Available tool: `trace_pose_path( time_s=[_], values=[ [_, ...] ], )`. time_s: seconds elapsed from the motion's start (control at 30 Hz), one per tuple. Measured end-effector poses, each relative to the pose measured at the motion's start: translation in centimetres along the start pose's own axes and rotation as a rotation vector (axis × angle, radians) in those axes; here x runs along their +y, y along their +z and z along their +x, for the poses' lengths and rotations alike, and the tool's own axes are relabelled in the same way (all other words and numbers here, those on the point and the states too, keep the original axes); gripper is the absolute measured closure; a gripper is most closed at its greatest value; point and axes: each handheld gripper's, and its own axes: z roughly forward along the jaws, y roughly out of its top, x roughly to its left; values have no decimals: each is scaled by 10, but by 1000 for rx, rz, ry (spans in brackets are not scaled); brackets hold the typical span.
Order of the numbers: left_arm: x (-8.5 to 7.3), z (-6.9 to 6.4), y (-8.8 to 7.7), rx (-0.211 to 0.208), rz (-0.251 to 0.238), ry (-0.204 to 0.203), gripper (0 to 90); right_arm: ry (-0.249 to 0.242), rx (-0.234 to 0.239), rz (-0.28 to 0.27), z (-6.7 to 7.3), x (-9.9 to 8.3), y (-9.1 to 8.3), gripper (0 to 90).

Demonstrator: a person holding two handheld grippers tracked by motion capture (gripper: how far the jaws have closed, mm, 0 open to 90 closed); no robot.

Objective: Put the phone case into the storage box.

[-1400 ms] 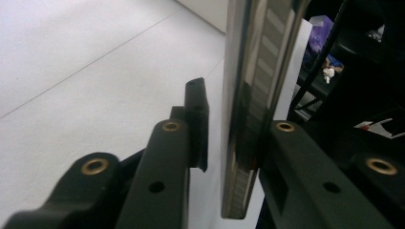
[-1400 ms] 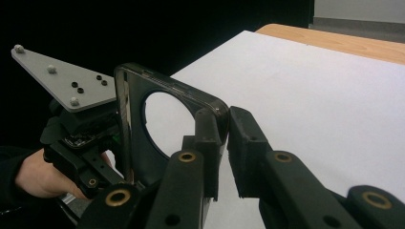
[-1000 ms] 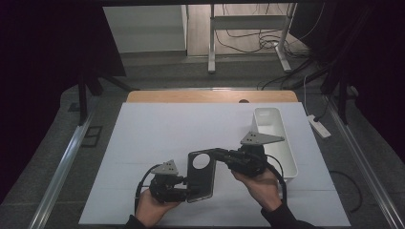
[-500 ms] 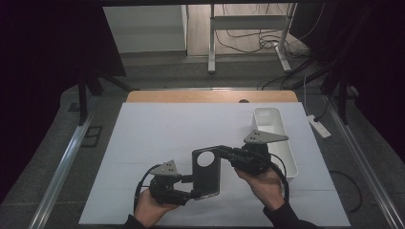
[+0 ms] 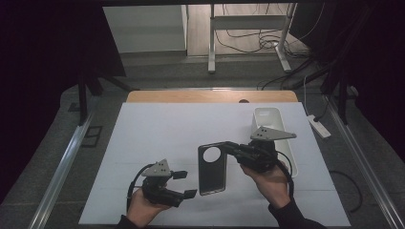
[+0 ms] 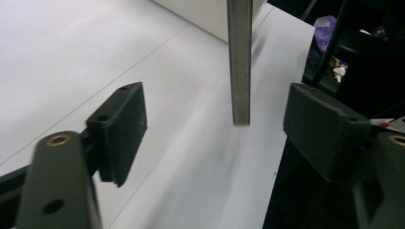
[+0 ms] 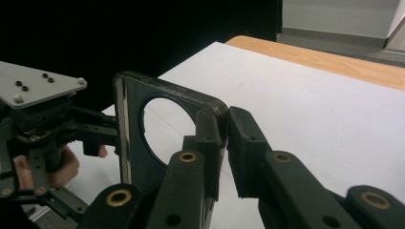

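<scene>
In the high view, the left gripper (image 5: 184, 184) sits at the lower left of the white table (image 5: 157, 129), held in a hand (image 5: 143, 207). Its jaws have just been opening and now stand apart, pressing on nothing. In the left gripper view the thin edge of the phone case (image 6: 239, 62) hangs between the two pads (image 6: 122, 129) without touching either.

At the middle of the high view the dark phone case (image 5: 212, 169), with a round hole near its top, stands just right of the left gripper. To its right, the right gripper (image 5: 229, 147) is clamped on the case's upper right edge. The right gripper view shows the case (image 7: 157, 119) pinched between the jaws.

At the right of the table lies a white tray (image 5: 267, 119), behind the right gripper.
</scene>
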Motion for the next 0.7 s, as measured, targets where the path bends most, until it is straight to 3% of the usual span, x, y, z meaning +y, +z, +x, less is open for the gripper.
trace_pose_path(
  time_s=[0.23,0.43,0.7],
  values=[
    [-6,0,-11,49,11,6,120,-3,-18,-4,-4,2,-5,829],
    [-16,1,-22,81,11,-8,71,-4,-38,-15,-9,8,-10,829],
    [-30,3,-39,153,1,-9,31,-6,-66,-23,-18,16,-16,829]
  ],
)
